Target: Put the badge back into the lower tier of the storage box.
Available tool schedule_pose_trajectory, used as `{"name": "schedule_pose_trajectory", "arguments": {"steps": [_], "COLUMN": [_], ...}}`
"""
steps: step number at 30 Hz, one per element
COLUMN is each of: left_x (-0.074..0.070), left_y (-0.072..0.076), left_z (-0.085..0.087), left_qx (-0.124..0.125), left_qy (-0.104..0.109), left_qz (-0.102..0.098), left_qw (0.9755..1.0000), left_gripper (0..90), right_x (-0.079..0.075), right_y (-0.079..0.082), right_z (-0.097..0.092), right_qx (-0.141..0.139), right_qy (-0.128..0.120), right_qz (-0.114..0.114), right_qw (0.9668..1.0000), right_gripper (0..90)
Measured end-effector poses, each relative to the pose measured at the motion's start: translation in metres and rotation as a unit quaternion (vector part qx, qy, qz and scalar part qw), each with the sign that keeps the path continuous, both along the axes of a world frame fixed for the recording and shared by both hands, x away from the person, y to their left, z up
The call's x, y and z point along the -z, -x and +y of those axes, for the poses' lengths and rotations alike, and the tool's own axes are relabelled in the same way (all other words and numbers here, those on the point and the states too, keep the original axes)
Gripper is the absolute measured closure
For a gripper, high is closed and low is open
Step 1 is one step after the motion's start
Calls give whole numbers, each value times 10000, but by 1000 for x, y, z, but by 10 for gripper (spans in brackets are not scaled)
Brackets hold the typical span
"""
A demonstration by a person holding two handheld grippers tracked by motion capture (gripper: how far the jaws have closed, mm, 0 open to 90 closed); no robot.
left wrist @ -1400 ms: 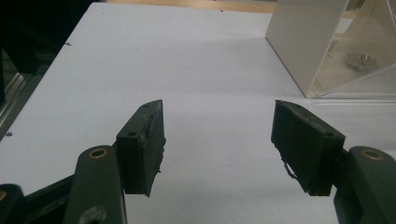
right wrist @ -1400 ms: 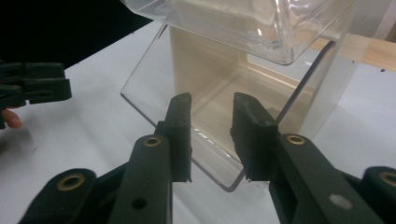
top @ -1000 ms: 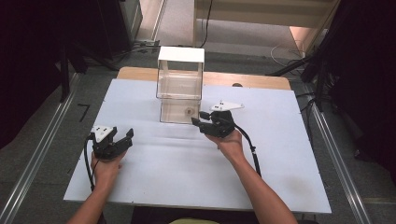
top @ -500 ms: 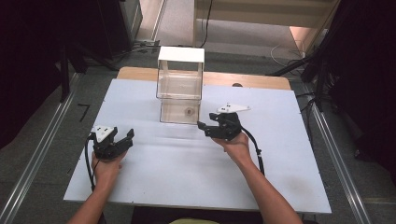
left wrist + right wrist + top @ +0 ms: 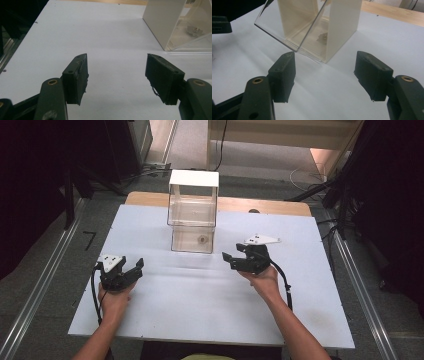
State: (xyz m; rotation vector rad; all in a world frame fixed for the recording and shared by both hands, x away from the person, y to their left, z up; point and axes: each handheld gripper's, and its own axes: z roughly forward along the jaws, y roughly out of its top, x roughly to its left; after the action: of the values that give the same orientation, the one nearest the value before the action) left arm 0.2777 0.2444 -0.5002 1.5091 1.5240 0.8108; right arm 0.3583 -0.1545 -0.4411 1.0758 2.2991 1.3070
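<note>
Two black hand-held grippers over a pale blue-white tabletop from above, left gripper released and empty near the front-left, right gripper likewise spread just beside a clear acrylic box with white panels. Left gripper view: box well ahead. Right gripper view: small metallic piece inside; risk of nudging the light box, judging by closeness.

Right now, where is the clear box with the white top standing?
In the high view, the clear box stands on the white table at its far middle, ahead and left of the right gripper.
</note>
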Motion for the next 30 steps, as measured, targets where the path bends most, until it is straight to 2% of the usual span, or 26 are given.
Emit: {"name": "schedule_pose_trajectory", "arguments": {"steps": [30], "left_x": [-1], "left_y": [1], "left_z": [-3], "left_qx": [13], "left_qy": [9], "left_qz": [5], "left_qw": [10000], "left_gripper": [346], "right_x": [12], "right_y": [25], "right_z": [-74], "right_qx": [562], "right_qy": [144], "right_qz": [-54], "right_qw": [9983], "right_gripper": [306]}}
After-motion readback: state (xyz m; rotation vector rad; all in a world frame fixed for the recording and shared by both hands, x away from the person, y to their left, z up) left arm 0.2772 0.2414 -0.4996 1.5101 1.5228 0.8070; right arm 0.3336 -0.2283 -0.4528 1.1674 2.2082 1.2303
